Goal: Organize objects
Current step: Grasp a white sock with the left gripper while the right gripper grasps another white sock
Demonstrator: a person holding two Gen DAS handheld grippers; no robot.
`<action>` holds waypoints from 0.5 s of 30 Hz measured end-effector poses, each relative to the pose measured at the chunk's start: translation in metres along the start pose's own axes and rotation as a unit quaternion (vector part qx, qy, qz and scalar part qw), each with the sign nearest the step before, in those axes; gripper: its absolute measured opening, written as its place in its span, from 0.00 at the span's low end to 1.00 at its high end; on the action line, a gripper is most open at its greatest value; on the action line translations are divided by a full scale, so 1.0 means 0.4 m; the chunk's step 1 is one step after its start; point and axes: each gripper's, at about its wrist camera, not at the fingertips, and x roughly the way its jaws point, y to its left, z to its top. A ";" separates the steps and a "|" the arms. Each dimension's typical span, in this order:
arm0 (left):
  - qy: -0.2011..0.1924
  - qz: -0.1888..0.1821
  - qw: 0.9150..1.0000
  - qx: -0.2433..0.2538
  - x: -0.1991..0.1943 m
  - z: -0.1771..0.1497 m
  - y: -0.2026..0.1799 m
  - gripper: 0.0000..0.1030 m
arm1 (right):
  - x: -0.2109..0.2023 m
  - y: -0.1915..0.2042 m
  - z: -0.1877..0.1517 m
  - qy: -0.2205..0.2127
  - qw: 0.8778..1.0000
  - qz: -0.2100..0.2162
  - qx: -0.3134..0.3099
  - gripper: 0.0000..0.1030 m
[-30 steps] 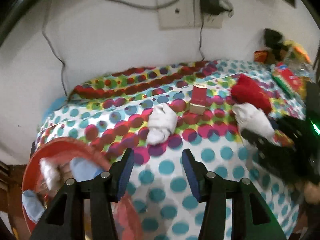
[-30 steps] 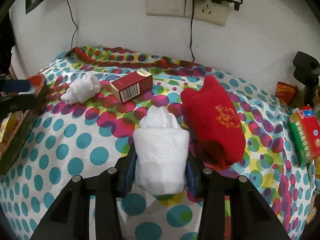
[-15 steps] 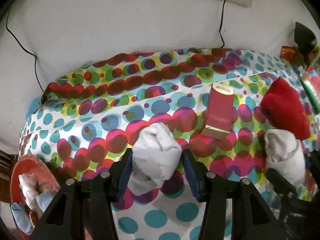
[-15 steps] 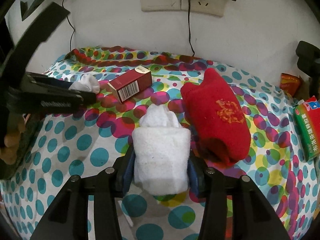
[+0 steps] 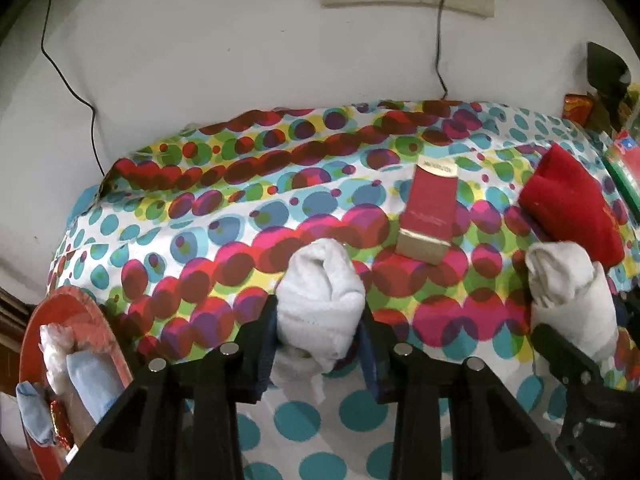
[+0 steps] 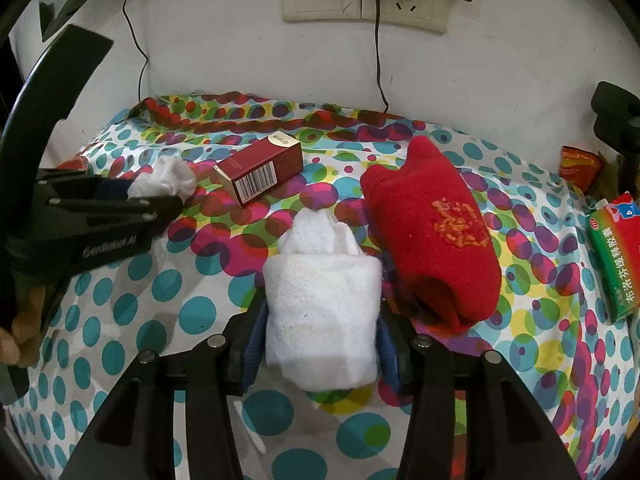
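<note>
Two white sock rolls are counted on the dotted tablecloth: one is being closed on by the left gripper, one is clamped by the right gripper; one red sock and one red box lie nearby

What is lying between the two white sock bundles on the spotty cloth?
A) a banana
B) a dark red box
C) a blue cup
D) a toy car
B: the dark red box lies on the spotted cloth between the left white bundle and the right white bundle.
</note>
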 end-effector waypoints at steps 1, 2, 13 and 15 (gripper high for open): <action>0.000 -0.003 1.000 -0.001 -0.004 -0.006 -0.002 0.35 | 0.000 0.001 0.000 0.000 1.000 0.000 0.000 0.44; -0.001 -0.003 1.000 -0.001 -0.009 -0.010 -0.006 0.35 | 0.000 0.001 0.000 0.000 1.000 0.000 0.000 0.44; -0.003 -0.024 1.000 0.007 -0.052 -0.062 -0.029 0.35 | 0.000 0.003 -0.001 0.000 1.000 -0.001 -0.001 0.45; -0.003 -0.027 1.000 0.011 -0.061 -0.073 -0.033 0.35 | 0.001 0.003 -0.001 0.000 1.000 0.000 -0.001 0.45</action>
